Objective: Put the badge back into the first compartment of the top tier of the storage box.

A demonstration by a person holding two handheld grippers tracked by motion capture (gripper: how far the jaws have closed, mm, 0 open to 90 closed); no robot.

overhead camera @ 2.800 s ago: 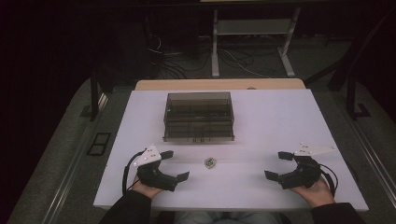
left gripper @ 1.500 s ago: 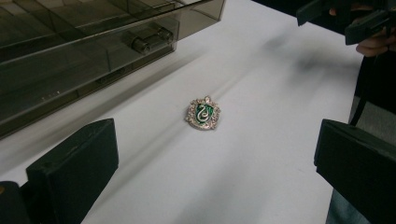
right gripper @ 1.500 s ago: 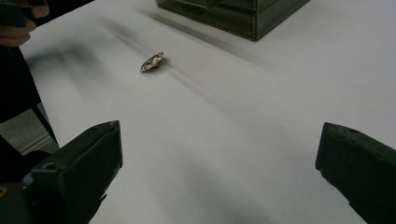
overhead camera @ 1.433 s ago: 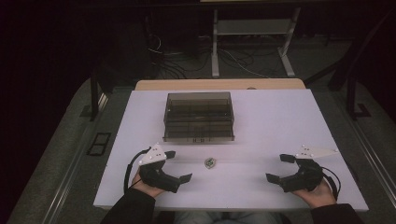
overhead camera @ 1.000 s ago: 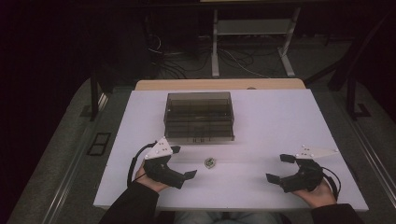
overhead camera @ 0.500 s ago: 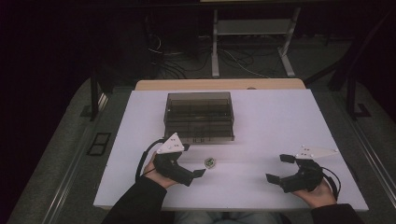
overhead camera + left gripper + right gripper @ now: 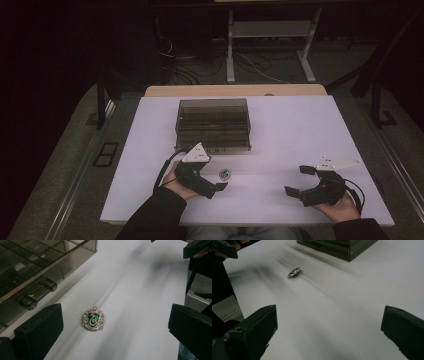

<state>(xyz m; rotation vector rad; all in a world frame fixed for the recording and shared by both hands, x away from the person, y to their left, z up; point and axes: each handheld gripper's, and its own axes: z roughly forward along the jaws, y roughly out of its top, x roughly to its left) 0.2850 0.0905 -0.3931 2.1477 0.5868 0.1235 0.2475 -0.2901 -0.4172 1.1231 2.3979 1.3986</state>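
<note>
two grippers are ours at the white table (image 7: 300,130), one in each hand. we hold the left gripper (image 7: 210,181) with its jaws spread wide, and the small badge (image 7: 93,319) lies flat on the table just ahead of them, between the lines of the two jaws and nearer the jaw at the left of the left gripper view. it touches neither jaw. the badge is a silver crest with a green shield and a curled silver snake on it, its top pointing away from the jaws. beyond the jaw at the left of that view stands the smoky clear plastic box (image 7: 37,267) with its inner compartments, close to the badge but apart from it.

in the high view the badge (image 7: 224,174) sits just beside the left gripper's tips, between them and the box (image 7: 212,124).

we hold the right gripper (image 7: 301,181) with its jaws wide open too, bare table between them. from its own view the badge (image 7: 293,272) lies well ahead of the jaws, toward the jaw at the left, and the box (image 7: 342,247) farther ahead still. the right hand (image 7: 340,205) rests at the table's near edge, well apart from the badge.
</note>
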